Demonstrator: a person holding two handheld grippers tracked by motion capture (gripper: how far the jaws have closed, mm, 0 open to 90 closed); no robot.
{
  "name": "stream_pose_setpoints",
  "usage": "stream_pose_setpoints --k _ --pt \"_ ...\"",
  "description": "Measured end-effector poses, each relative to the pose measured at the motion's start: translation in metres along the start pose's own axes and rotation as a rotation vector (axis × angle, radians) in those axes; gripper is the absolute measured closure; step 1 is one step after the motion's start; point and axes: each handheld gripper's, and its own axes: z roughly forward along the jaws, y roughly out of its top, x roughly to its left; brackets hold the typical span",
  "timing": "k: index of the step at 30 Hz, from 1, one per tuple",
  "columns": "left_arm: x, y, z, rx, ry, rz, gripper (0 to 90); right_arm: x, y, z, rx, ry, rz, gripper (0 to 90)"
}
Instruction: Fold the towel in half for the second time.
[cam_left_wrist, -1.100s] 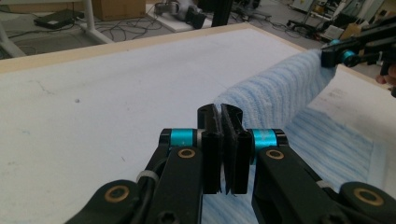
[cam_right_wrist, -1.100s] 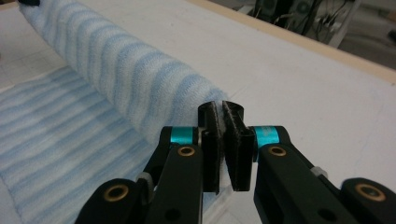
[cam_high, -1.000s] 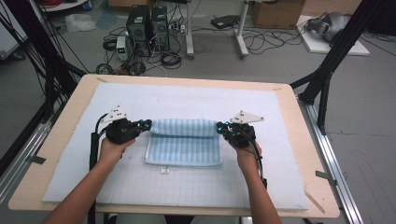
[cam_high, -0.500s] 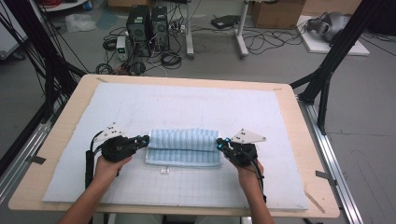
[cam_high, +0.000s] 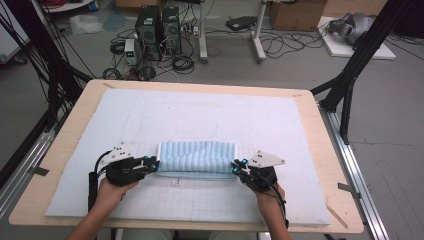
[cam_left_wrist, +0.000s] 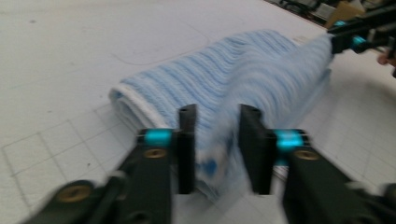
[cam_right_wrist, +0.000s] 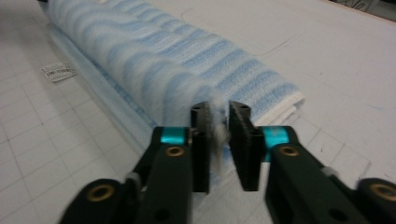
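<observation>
towel (cam_high: 197, 156): light-blue, white stripes; mat (cam_high: 250, 120): white, grey grid; tools: black

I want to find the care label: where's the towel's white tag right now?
In the high view the white tag lies flat on the mat just before the striped towel, between both grippers.

A lab: computer towers (cam_high: 157, 27), tangled floor cables (cam_high: 280, 45) and black rig frames (cam_high: 357, 60).

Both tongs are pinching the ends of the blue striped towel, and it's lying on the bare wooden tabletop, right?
Not quite. The left tongs and right tongs do pinch the ends of the blue striped towel, but it lies on a white gridded mat that covers the wooden table, not on bare wood. The high view shows this.
</observation>
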Motion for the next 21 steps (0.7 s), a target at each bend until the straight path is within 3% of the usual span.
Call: stream_pose_setpoints --k 4,6,8,10,13,16,18,21 --pt "0.002 0.009 -0.004 -0.056 0.021 -0.01 53.3 -0.005 0.006 -0.011 -0.106 0.008 0.083 62.3" --pt "0.004 0.013 -0.002 -0.066 0.015 -0.021 53.5 -0.006 0.009 -0.012 -0.124 0.01 0.089 62.3" --pt "0.004 0.013 0.005 -0.046 0.003 -0.031 53.8 -0.006 0.01 -0.005 -0.102 0.015 0.082 62.3" --pt "0.003 0.011 0.015 0.005 0.004 -0.016 54.3 -0.004 0.01 0.007 -0.064 0.025 0.068 62.3" --pt "0.0 0.006 0.028 0.109 0.034 0.024 54.3 -0.002 0.008 0.021 0.024 0.026 0.03 62.3" --pt "-0.002 0.001 0.034 0.176 0.064 0.063 55.0 0.0 0.004 0.026 0.088 0.024 -0.009 62.3" --pt "-0.003 -0.001 0.035 0.185 0.075 0.088 55.3 0.0 -0.001 0.029 0.139 0.018 -0.031 61.8" --pt "-0.002 -0.001 0.034 0.209 0.116 0.111 54.9 0.0 -0.004 0.027 0.148 0.023 -0.038 61.8"
